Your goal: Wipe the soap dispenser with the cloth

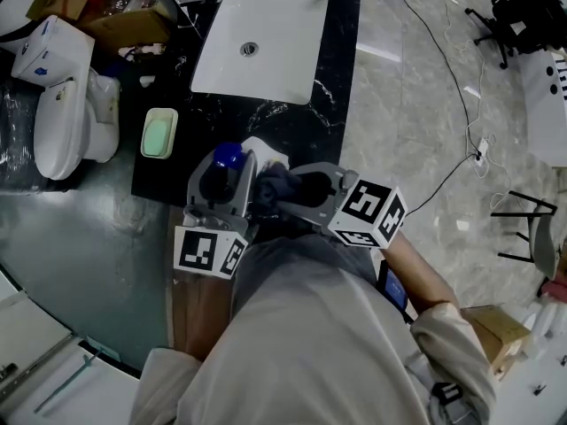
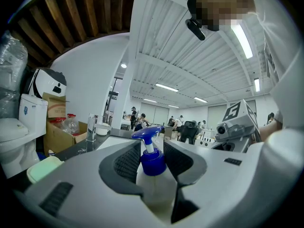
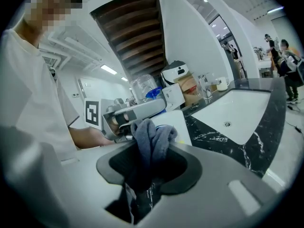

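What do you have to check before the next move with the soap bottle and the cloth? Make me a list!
1. Soap dispenser gripped: ok. The left gripper has its jaws closed on the bottle.
2. Dispenser upright: ok. The blue pump is on top.
3. Cloth gripped: ok. It is bunched between the jaws of the right gripper.
4. Cloth touching the dispenser: cannot tell. The head view shows it right beside the left gripper, but contact is hidden.
5. Nothing in the way: ok. The green soap dish and the sink lie apart from both grippers.
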A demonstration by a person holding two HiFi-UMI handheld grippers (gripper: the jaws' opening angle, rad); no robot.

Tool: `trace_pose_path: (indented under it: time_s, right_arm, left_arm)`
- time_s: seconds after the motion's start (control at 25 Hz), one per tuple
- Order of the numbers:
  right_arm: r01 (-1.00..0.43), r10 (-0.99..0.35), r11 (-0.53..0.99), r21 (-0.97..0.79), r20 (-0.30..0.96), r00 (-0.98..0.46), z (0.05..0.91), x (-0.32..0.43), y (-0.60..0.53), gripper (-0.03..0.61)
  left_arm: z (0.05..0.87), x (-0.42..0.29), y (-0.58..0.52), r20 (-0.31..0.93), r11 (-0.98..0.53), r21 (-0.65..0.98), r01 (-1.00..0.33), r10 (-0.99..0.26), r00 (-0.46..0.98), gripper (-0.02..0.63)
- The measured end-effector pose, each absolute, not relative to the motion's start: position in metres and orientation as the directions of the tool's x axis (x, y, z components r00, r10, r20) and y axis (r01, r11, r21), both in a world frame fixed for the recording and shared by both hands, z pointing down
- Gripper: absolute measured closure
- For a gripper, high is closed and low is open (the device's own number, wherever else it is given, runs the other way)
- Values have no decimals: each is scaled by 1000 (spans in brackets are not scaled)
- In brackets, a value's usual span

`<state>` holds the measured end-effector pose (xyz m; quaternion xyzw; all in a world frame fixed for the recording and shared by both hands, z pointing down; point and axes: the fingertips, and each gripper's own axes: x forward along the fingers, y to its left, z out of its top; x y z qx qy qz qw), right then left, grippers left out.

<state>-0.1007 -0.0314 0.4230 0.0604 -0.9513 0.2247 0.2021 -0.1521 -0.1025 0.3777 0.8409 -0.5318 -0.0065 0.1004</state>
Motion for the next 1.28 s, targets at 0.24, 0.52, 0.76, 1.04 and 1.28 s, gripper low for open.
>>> trace_pose_path:
  time_s: [0.24,0.52,0.76,1.04,1.28]
  right_arm:
    - [-220,-57,897,-382,395,-917,411,-95,-43,451]
    - [-247,-103,902,-353,380,-919,399,-88,-58,449]
    - [-259,-127,909,-328,372,-919,393,-85,-69,449]
    - [-287,-167,904,-317,357,-919,388,-80,-76,449]
    - [-296,-191,911,-287,341,-920,381,-78,-79,449]
  left_arm:
    - [377,-153,-102,98,-406,167,-898,-900,425,469]
    - [376,-149,-102,99,-412,154,-898,-898,429,469]
    - [377,-146,-103,102,-415,141,-899,-897,430,469]
    - [375,-142,-103,108,-414,122,-902,-898,427,469]
    - [370,-137,-104,100,-405,44,-913,-908,407,469]
